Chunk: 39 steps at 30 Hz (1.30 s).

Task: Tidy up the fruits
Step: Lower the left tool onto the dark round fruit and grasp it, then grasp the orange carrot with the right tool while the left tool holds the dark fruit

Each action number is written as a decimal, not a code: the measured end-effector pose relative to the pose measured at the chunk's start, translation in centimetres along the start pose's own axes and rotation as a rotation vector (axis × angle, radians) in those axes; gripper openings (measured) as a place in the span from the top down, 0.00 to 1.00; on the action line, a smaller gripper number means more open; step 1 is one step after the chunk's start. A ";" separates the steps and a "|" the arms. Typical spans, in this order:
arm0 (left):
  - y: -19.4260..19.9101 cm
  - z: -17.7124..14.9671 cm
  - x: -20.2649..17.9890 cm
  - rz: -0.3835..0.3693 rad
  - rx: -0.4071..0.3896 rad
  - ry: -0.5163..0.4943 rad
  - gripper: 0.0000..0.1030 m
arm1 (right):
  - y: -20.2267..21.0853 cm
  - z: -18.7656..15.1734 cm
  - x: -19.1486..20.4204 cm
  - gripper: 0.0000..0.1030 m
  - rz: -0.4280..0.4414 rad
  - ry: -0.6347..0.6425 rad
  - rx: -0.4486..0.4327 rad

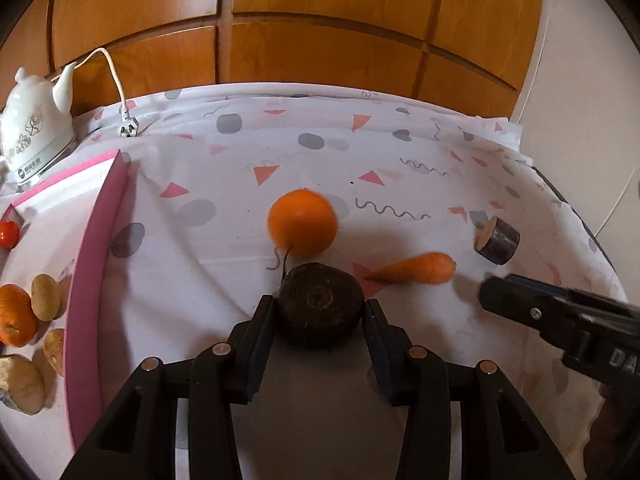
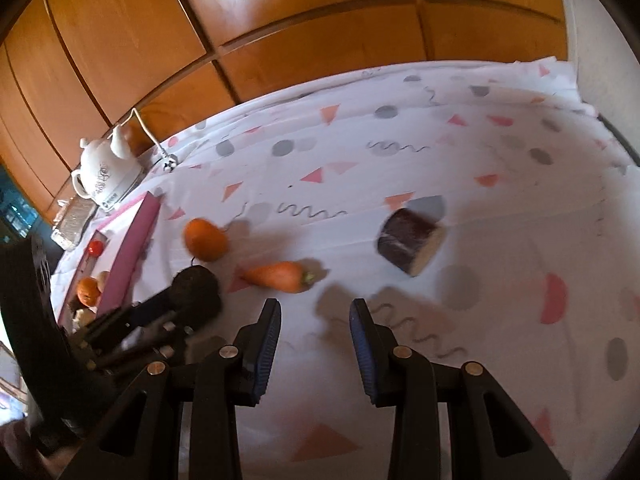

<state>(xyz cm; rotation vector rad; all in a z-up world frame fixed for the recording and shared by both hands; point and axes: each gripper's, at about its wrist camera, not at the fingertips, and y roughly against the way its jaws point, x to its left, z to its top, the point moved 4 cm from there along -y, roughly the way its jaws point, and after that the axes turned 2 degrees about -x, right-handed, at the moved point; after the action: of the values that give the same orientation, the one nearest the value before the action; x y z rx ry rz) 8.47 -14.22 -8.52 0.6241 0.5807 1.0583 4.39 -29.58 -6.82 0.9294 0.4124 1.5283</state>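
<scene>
A dark, round, rough-skinned root point(image 1: 320, 304) with a ringed cut top is pinched between the 2 pads of the left gripper point(image 1: 319, 312) at the lower centre of the left wrist view; a thin tail curls from its far side. Just beyond it, an orange point(image 1: 302, 222) is seen on the patterned tablecloth point(image 1: 420, 152). To the right of the root, a carrot point(image 1: 416, 268) lies with its thin tip toward the root. Further right, a short dark-skinned cylinder with a pale cut face point(image 1: 498, 240) is tilted on its side.

The right gripper point(image 2: 315, 312) is shown at the lower centre of its own view, its jaws parted with nothing between them, over bare cloth near the carrot. Open cloth extends toward the upper right, up to the wooden panels point(image 1: 320, 20) and the table's far edge.

At the left edge of the left wrist view, a pink-rimmed tray point(image 1: 96, 236) holds 1 orange fruit point(image 1: 14, 316), 1 small red fruit point(image 1: 9, 234) and 4 pale tan, potato-like pieces point(image 1: 45, 297). A white kettle point(image 1: 34, 128) stands in the upper left, behind the tray.
</scene>
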 end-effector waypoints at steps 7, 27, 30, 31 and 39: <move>1.0 -0.7 0.8 -0.028 -0.003 0.028 0.57 | -1.7 1.3 1.5 0.65 0.026 0.069 0.033; 1.2 -1.4 0.7 -0.024 -0.039 0.007 0.57 | -6.0 3.6 2.7 0.56 -0.036 0.146 0.074; 1.3 -1.4 0.8 -0.029 -0.040 0.012 0.57 | -5.5 3.1 2.6 0.56 -0.019 0.118 0.099; 1.2 -1.4 0.8 -0.029 -0.041 0.014 0.57 | -5.5 2.8 2.6 0.55 -0.007 0.097 0.118; 1.3 -1.3 0.9 -0.036 -0.042 0.019 0.57 | -6.1 2.8 3.9 0.55 -0.020 0.121 0.094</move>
<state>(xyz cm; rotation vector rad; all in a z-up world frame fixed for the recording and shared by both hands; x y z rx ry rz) 7.12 -12.65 -8.67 0.5655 0.5833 1.0411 10.76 -25.40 -8.27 0.9060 0.5831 1.5625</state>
